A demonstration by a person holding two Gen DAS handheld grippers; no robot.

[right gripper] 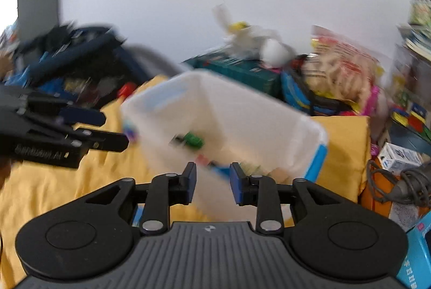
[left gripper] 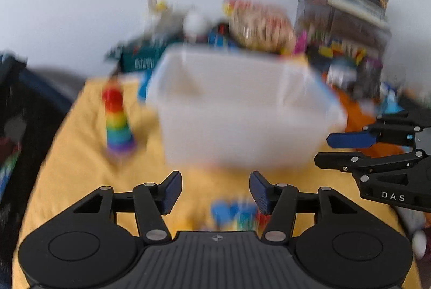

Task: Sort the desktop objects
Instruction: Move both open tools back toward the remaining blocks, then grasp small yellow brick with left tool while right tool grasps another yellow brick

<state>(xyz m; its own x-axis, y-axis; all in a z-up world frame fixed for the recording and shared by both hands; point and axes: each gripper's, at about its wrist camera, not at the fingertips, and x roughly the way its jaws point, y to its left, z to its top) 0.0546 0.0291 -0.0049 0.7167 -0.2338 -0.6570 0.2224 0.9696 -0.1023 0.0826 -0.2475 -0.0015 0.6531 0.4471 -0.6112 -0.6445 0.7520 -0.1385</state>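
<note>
Both tongs stand parted and empty: the left tongs point(left gripper: 215, 192) wider, the right tongs point(right gripper: 212, 182) narrower. Just beyond them the translucent bin point(left gripper: 242, 111) sits on the yellow-covered bench point(left gripper: 80, 167) (small toys inside, blurred), a rainbow stacking toy point(left gripper: 118, 122) beside it.

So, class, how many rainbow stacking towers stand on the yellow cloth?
1. The rainbow stacking tower stands upright on the yellow cloth, left of the white plastic bin. The blur and the bin may hide others.
</note>
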